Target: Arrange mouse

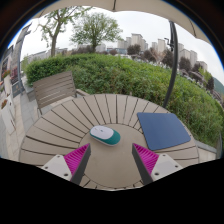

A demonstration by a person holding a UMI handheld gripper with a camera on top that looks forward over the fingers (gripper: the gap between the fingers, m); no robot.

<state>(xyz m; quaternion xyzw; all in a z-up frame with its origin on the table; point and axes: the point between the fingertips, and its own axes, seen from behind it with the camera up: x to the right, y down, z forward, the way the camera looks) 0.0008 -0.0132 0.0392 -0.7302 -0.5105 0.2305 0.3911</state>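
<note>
A white and teal mouse [104, 134] lies on a round slatted table [60, 128], just ahead of my fingers and a little left of their midline. A dark blue mouse mat [163, 130] lies flat on the table to the right of the mouse, apart from it. My gripper [111, 160] is open, its pink pads [77, 158] spread wide, with bare table between them. Nothing is held.
A slatted wooden chair [54, 88] stands beyond the table at the left. A dark pole [172, 60] rises behind the mat. A green hedge [120, 72] runs past the table, with trees and buildings behind it.
</note>
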